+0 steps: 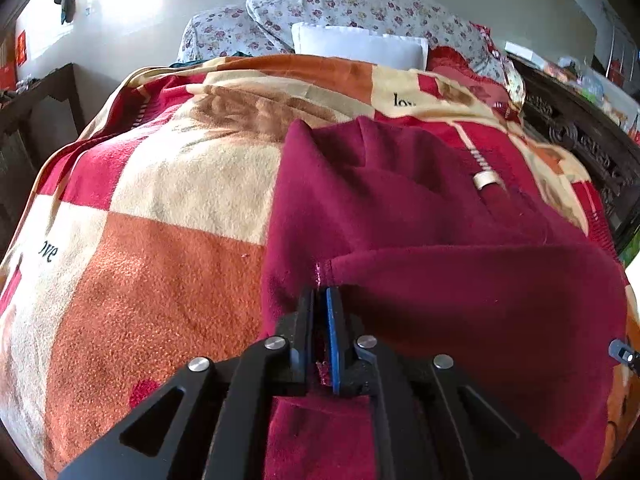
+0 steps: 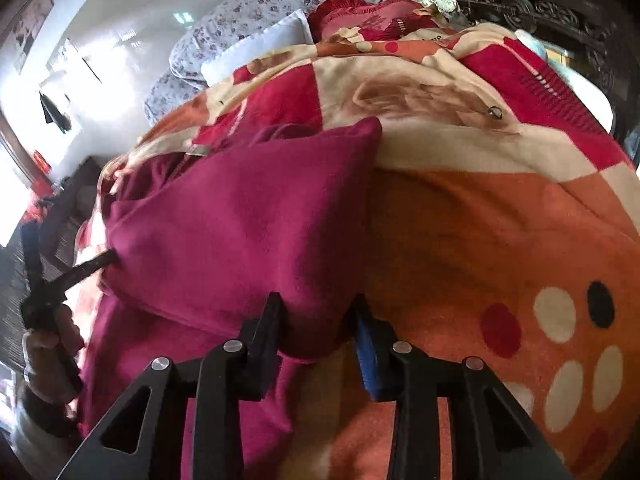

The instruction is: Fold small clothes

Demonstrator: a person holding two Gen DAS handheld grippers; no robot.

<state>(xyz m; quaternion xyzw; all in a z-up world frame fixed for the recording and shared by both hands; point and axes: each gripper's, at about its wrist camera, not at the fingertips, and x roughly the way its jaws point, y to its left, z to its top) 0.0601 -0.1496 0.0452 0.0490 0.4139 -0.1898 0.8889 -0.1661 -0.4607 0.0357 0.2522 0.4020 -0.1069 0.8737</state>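
Note:
A maroon fleece garment (image 1: 420, 216) lies folded on the checked blanket (image 1: 160, 280), with a white label (image 1: 486, 180) near its far end. My left gripper (image 1: 320, 294) is shut on the garment's near edge, and a strip of maroon cloth shows between its pads. In the right wrist view the garment (image 2: 240, 216) has a thick fold on top, and its near corner lies between the spread fingers of my right gripper (image 2: 318, 308), which stands open. The left gripper (image 2: 110, 258), held by a hand (image 2: 48, 344), bites the fold's left edge.
Floral pillows (image 1: 340, 8) and a white pillow (image 1: 360, 46) lie at the bed's far end. A dark carved wooden board (image 1: 580, 140) runs along the right side. Dark furniture (image 1: 36, 120) stands to the left. The blanket (image 2: 500, 240) stretches right of the garment.

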